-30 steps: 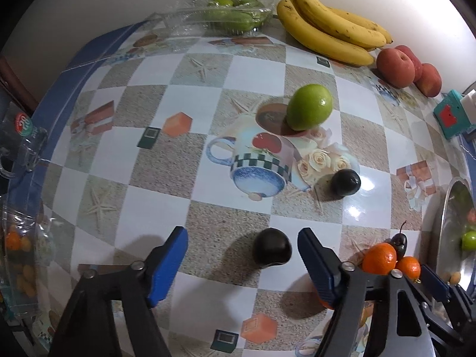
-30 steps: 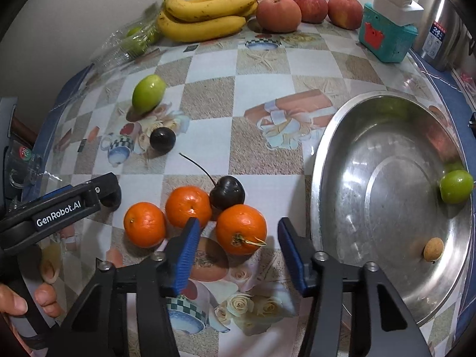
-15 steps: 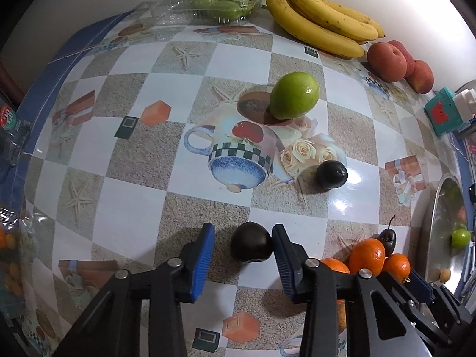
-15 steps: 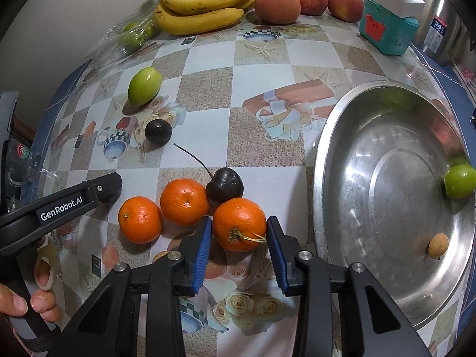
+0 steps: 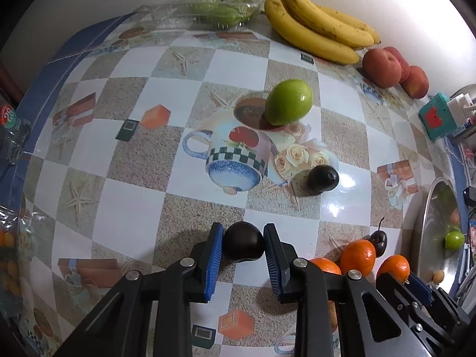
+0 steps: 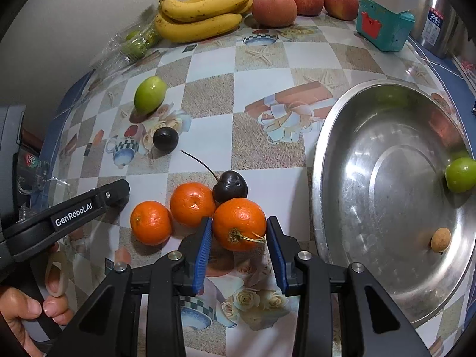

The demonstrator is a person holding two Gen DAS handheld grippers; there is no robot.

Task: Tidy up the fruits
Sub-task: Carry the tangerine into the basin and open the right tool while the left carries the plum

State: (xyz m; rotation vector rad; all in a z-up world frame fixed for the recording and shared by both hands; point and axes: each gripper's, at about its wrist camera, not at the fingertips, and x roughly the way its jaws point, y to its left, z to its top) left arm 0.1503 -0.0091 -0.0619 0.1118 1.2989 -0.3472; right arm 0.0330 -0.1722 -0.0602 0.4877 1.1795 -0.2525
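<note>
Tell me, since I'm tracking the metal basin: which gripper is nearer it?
Right. The right gripper holds an orange beside the metal basin; the left gripper is beyond the oranges.

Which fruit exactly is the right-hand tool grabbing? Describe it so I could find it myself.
Start at the big steel bowl and look just left of its rim, where three oranges cluster around a dark cherry. The right gripper is shut on the orange nearest the bowl, the only one showing a stalk.
</note>
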